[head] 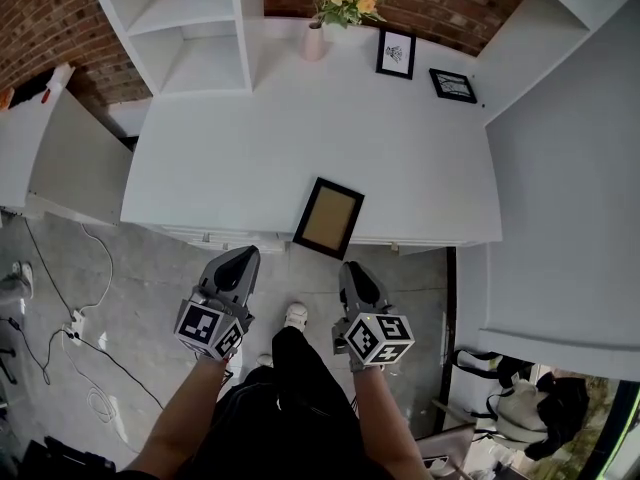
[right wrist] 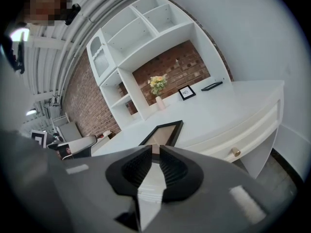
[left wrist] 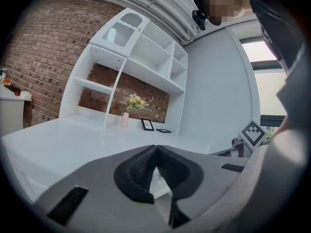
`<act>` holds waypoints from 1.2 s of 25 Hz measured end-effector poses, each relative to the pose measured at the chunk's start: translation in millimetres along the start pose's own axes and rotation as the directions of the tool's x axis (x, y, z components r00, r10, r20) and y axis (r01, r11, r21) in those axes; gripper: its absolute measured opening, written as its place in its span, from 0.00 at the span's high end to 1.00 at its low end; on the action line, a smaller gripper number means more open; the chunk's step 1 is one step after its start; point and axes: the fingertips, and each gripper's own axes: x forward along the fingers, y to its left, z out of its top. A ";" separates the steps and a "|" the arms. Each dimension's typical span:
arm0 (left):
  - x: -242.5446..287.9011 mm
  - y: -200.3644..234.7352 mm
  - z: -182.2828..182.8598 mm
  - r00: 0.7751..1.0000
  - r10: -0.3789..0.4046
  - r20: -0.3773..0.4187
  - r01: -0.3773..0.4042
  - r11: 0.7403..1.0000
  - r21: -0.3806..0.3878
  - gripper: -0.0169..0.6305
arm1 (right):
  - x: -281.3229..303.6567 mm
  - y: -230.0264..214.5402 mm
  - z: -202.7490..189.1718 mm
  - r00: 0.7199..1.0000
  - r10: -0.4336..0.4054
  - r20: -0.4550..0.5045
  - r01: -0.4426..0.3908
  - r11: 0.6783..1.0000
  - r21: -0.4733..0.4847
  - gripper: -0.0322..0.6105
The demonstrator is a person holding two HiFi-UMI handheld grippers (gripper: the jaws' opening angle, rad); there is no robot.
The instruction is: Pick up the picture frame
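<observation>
Where the frame is: the flat black-rimmed picture frame with a tan panel (head: pixel 329 218) lies face-up on the white desk (head: pixel 230 158). It sits right at the front edge, and its near corner looks to poke a bit past the lip.
Left fingers: my left gripper (head: pixel 238 263) is clenched tip to tip with nothing in it, hanging below the desk edge.
Right fingers: my right gripper (head: pixel 354 273) is cracked apart just a sliver and holds nothing. The frame is straight ahead of it but well clear.
Step in hand: the approach, I reckon. Nothing is touching the frame yet.
How I'd do it: spread the right jaws wider and come in level at the overhanging corner. Then pinch the rim top and bottom, not the panel.
Careful: it's a thin flat thing on a slick top, so a nudge would probably just slide it away. I'd maybe steady the far side with the left.
Not the target, I think: the two small black frames (head: pixel 396 53) at the back by the pink vase of yellow flowers (head: pixel 318 36).
Writing: none I can read. The marker cubes (head: pixel 210 328) have only square patterns, and the small prints are too tiny to make out.
</observation>
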 end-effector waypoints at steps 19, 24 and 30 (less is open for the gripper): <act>24.9 7.0 -23.5 0.998 0.024 -0.049 -0.025 0.999 -0.033 0.97 | 36.0 -17.3 -6.5 1.000 0.026 -0.014 -0.022 0.965 0.263 0.71; 28.1 9.5 -22.4 0.998 0.031 -0.057 -0.033 0.999 -0.035 0.97 | 46.8 -20.2 -9.0 0.999 0.040 -0.006 -0.035 0.926 0.376 0.67; 32.8 18.2 -24.1 0.997 0.044 -0.059 -0.047 0.998 -0.043 0.97 | 58.8 -23.8 -13.7 0.997 0.071 0.007 -0.063 0.838 0.542 0.67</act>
